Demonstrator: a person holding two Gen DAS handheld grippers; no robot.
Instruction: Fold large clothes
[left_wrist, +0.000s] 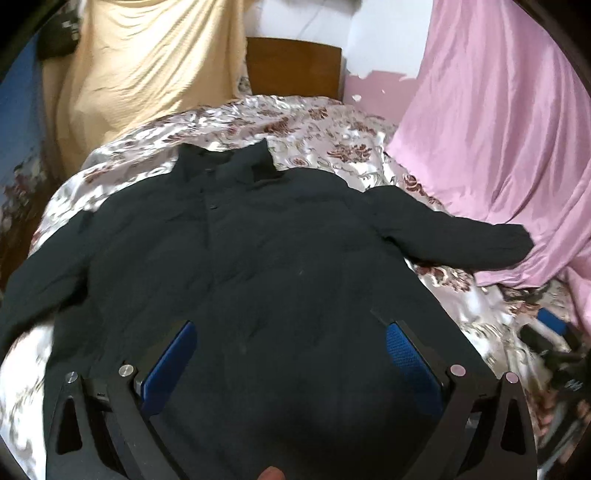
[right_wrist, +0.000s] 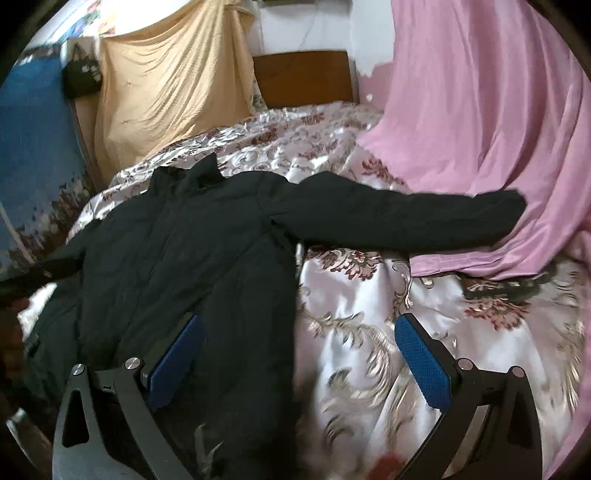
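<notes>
On the floral bedspread (right_wrist: 351, 295), the right view alone shows jacket's (right_wrist: 177, 240) edge; both tongs (left_wrist: 291, 347) (right_wrist: 299, 343) released.

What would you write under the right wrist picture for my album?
Open right gripper above a dark jacket spread flat on a flowered bedspread, sleeve reaching toward a pink sheet.

Dim indoor light, both views soft w/ motion blur. Glare on satin bedspread (right_wrist: 354, 332) ahead of right tongs (right_wrist: 299, 328). Dark jacket (left_wrist: 258, 258) shows little detail. Fisheye bends edges, black corners.
</notes>
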